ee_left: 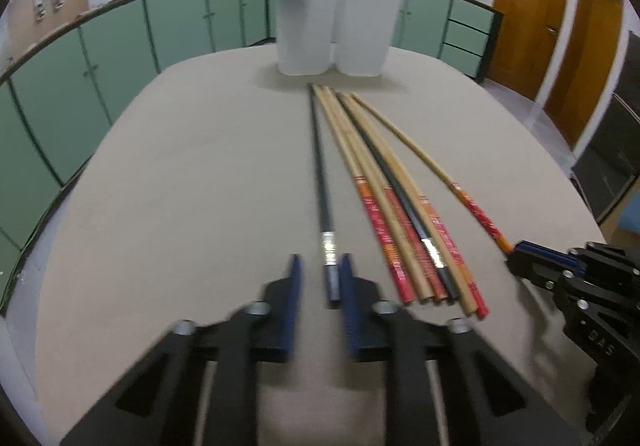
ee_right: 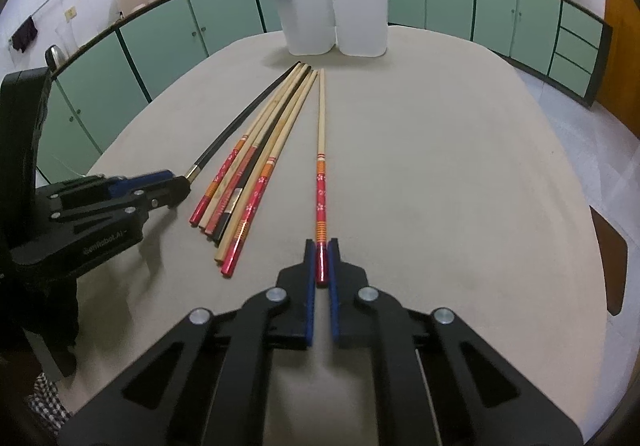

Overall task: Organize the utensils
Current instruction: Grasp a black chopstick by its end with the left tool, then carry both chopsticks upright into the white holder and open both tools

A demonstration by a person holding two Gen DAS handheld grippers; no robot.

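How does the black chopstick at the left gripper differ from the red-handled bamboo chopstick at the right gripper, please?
The black chopstick is dark throughout with a silver band; the red-handled bamboo chopstick is pale with a red, orange-striped handle. The black one lies left of the pile, the bamboo one right. Both lie on the table, gripped at the handle end.

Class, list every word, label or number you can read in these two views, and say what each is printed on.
"...Robot.AI": body of the left claw; first letters blurred.
"DAS": body of the right claw; blurred, uncertain.
The yellow wall label: too small to read.
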